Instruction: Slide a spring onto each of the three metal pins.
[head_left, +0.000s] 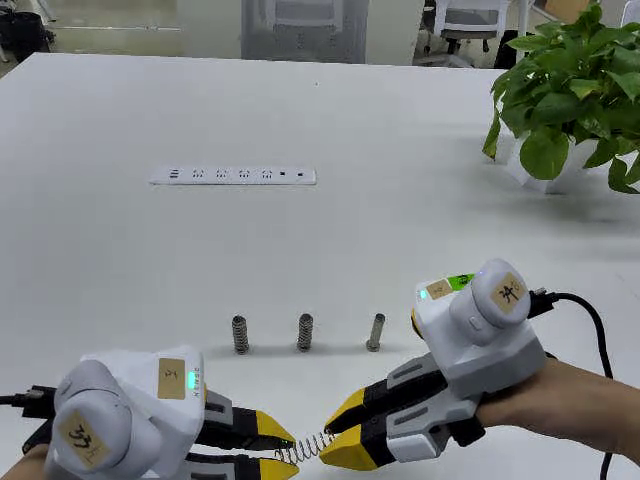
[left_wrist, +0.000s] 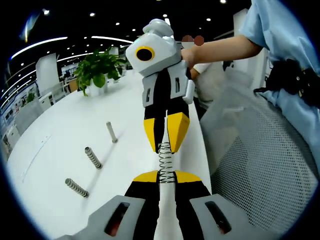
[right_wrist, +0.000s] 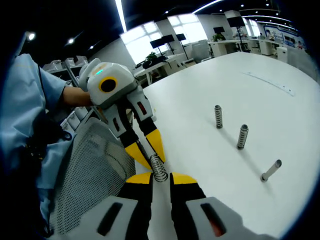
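Observation:
Three upright metal pins stand in a row on the white table. The left pin and the middle pin each carry a spring. The right pin is bare. Close to the table's near edge, a loose spring lies stretched between the two grippers. My left gripper is shut on one end and my right gripper on the other. In the left gripper view the spring runs from my own jaws up to the right gripper. The right gripper view shows the spring at my jaws' tips.
A white power strip lies flat beyond the pins. A potted plant stands at the table's far right. A cable trails from the right gripper. A mesh chair sits just off the near table edge.

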